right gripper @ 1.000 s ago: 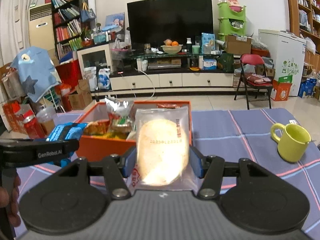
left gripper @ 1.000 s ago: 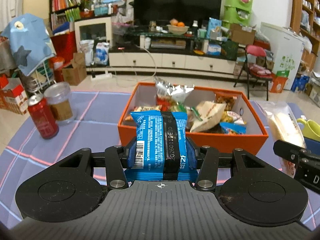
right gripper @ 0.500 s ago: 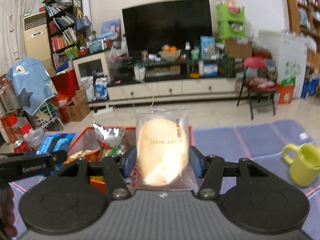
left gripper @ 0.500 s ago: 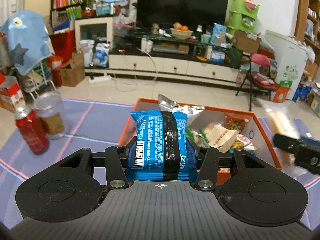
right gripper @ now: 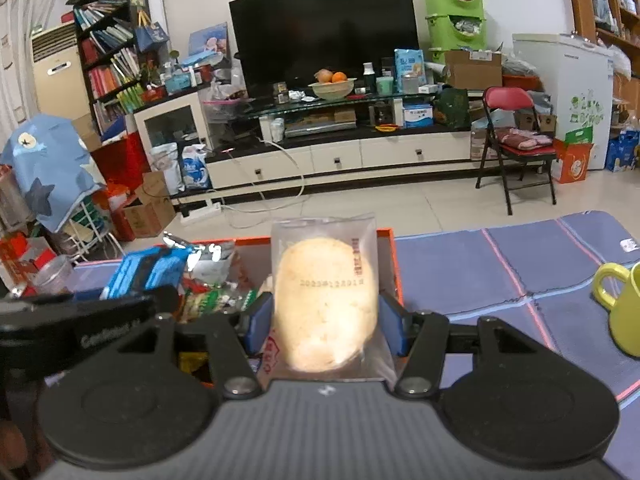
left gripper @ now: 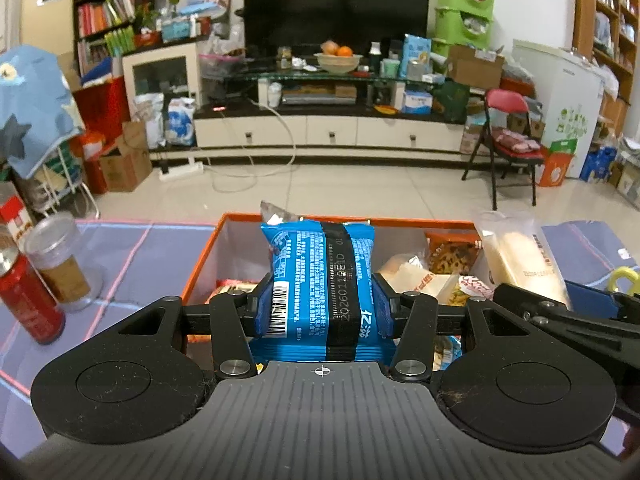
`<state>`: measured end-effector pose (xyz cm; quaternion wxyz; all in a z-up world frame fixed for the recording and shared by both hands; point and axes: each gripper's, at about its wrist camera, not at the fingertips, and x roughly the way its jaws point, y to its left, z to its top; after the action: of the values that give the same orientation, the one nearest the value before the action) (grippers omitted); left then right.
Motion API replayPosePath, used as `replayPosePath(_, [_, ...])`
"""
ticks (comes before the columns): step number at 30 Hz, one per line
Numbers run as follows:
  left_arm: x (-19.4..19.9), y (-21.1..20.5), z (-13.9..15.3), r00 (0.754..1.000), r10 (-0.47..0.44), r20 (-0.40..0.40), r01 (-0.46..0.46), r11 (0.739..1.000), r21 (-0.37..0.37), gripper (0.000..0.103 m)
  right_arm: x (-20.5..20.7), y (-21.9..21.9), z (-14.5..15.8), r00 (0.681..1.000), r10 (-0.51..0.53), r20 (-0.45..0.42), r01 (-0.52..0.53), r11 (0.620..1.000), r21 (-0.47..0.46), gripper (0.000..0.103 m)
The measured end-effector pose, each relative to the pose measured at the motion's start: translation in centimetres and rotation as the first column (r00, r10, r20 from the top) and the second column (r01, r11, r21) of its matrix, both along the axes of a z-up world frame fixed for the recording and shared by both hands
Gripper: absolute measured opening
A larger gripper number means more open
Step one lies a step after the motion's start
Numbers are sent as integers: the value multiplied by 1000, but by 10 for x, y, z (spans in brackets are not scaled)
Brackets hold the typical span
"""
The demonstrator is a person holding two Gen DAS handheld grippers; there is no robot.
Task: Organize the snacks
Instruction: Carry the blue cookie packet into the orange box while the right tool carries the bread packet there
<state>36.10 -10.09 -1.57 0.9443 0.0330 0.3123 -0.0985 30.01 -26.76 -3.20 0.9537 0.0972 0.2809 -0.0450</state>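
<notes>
Left tongs (left gripper: 322,304) clamp a blue foil snack packet (left gripper: 320,276); right tongs (right gripper: 325,320) grip a clear-wrapped round pale cake (right gripper: 326,300), both above the orange cardboard box (left gripper: 200,268).

Glossy blue foil packet (left gripper: 320,276); clear plastic wrapper (right gripper: 325,300); matt orange box (left gripper: 200,268).

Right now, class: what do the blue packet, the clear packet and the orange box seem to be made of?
Blue packet: printed plastic film, probably; glossy, with a crimped seam and barcode.
Clear packet: transparent plastic film; the pale round cake shows through it.
Orange box: likely cardboard; thin straight walls, matte orange outside, white inside.
</notes>
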Motion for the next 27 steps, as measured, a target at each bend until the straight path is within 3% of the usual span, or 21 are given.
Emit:
replayPosePath(7, [7, -2, -10, 999, 49, 0, -49, 996, 68, 22, 7, 3, -3, 1000, -12, -15, 11, 999, -30, 57])
replayPosePath(12, [14, 9, -13, 998, 67, -20, -66, 997, 34, 22, 11, 14, -4, 999, -3, -32, 1, 998, -55, 57])
replayPosePath(27, [15, 9, -16, 997, 70, -26, -68, 996, 49, 22, 13, 23, -3, 998, -17, -60, 11, 995, -104, 57])
